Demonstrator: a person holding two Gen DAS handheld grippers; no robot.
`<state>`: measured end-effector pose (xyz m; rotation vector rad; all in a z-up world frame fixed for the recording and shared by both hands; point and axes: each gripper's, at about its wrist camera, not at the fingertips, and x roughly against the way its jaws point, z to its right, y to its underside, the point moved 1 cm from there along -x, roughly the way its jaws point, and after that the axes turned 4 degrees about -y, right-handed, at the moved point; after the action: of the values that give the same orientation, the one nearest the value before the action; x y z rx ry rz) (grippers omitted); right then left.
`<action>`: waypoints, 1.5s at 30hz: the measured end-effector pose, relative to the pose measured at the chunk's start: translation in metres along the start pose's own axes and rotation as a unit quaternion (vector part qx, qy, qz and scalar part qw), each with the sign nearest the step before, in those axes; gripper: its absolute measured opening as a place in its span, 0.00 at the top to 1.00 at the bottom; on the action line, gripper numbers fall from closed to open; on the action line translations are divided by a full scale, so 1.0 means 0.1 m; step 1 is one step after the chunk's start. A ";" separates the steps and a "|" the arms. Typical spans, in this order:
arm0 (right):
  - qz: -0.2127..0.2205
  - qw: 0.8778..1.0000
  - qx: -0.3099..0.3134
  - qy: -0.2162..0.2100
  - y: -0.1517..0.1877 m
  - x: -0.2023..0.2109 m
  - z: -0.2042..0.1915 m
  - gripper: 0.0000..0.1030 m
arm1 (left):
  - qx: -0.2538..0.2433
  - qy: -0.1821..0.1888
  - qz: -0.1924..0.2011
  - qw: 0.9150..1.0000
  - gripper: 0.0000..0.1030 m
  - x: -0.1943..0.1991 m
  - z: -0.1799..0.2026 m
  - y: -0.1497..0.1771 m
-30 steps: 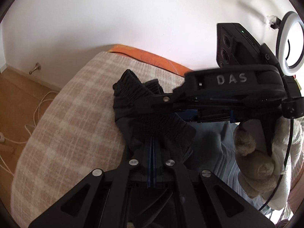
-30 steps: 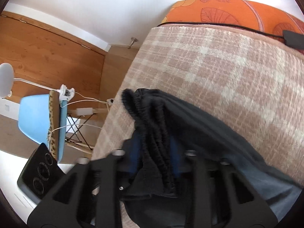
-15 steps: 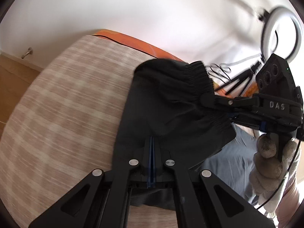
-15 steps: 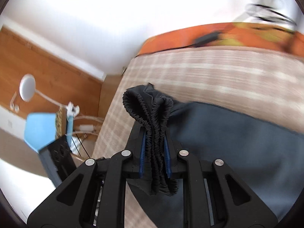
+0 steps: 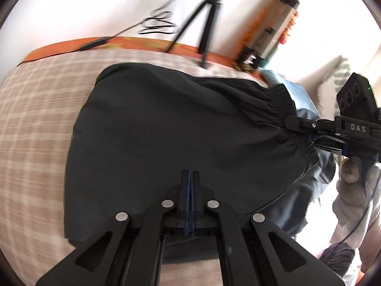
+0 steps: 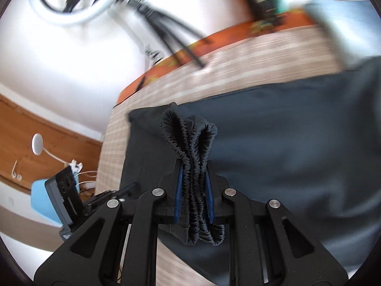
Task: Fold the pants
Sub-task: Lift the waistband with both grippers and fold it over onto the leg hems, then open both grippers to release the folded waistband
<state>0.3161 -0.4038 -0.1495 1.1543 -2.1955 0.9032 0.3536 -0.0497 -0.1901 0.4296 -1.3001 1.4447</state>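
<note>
A bed takes up most of the room in front of me, covered in a beige-and-cream checked blanket [image 5: 35, 128] with an orange patterned sheet [image 5: 62, 45] showing along its far edge by the white wall. Spread over the blanket, a pair of dark grey pants [image 5: 166, 131] is pulled out wide between the two grippers, its cloth smooth across the middle and puckering into gathers toward the elastic waistband. In the right wrist view the same pants [image 6: 297, 143] run off toward the right side as a broad dark sheet lying over the checked cover. The right gripper [image 6: 194, 188] has its blue-lined jaws clamped on a bunched roll of the waistband [image 6: 190, 138], which loops up in ruffled folds above the fingertips and hangs out below them as well; seen from the left wrist, that gripper [image 5: 307, 133] comes in from the right, gripped by a hand in a pale fuzzy glove [image 5: 352, 190]. The left gripper [image 5: 190, 178] has its jaws pressed fully together, the blue pads meeting with a thin edge of the pants' cloth pinched at the near side. Beyond the bed a black tripod [image 5: 207, 19] stands against the wall with a cable coiled beside it, and a white ring light [image 6: 71, 2] hangs at the top of the right wrist view. Some pale blue fabric [image 5: 300, 100] lies just past the waistband, though blur hides what it is.
</note>
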 end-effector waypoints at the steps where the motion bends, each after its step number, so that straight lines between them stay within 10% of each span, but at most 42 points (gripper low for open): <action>1: 0.006 1.000 -0.004 0.006 0.02 0.13 0.09 0.83 | -0.002 0.004 0.000 1.000 1.00 0.03 0.04 0.03; 14: 0.051 0.993 -0.020 0.106 0.08 1.49 1.24 0.82 | -0.040 -0.049 -0.016 0.998 1.00 -0.09 0.60 0.21; 29: 0.041 0.976 -0.004 0.213 -0.13 1.78 1.86 0.80 | -0.026 -0.050 -0.043 0.997 1.00 -0.38 0.79 0.24; 38: 0.079 0.961 0.100 0.243 -0.18 1.86 1.14 0.51 | -0.030 -0.032 -0.052 0.998 1.00 -0.44 0.73 0.35; 45: 0.030 0.971 0.202 0.124 -0.44 1.22 0.26 0.46 | -0.061 -0.004 -0.051 0.997 1.00 -0.32 0.79 0.61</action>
<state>0.2872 -0.5052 -0.0695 1.0809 -1.9041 1.4857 0.2822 -0.1215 -0.2183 0.4157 -1.3461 1.2727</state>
